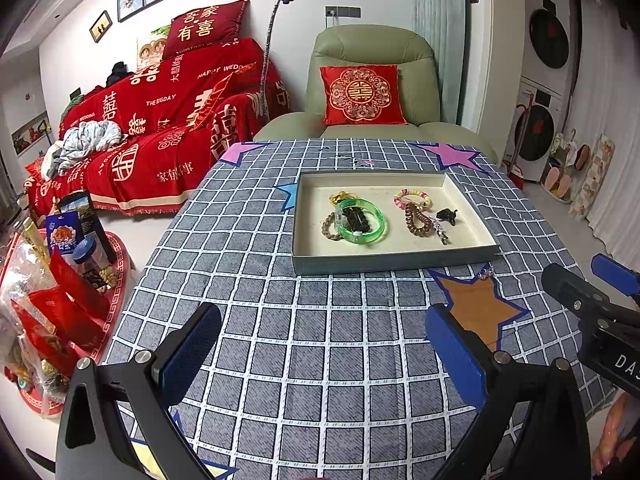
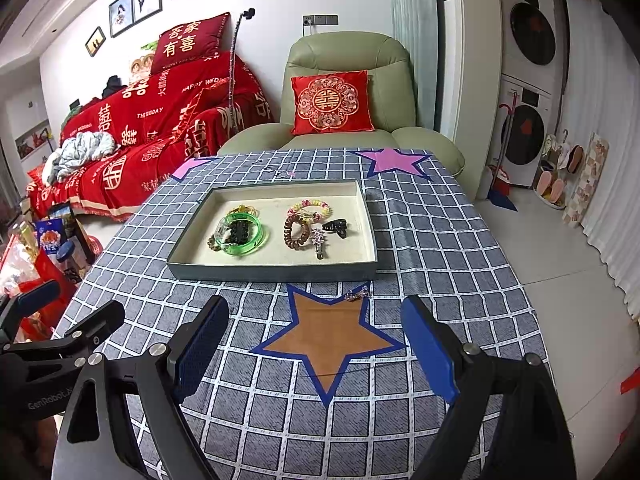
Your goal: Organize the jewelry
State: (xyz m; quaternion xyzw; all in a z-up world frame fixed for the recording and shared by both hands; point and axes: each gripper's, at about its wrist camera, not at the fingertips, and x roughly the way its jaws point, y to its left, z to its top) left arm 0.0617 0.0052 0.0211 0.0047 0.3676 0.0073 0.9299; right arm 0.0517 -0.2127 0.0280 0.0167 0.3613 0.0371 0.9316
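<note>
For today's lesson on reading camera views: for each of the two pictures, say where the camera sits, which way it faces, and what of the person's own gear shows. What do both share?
Left wrist: on the left gripper, facing forward and downward over the checked tablecloth to the tray; right gripper at right edge.
Right wrist: on the right gripper, same heading, over the orange star; left gripper at left edge.
Shared: tray, green bangle, armchair.
</note>
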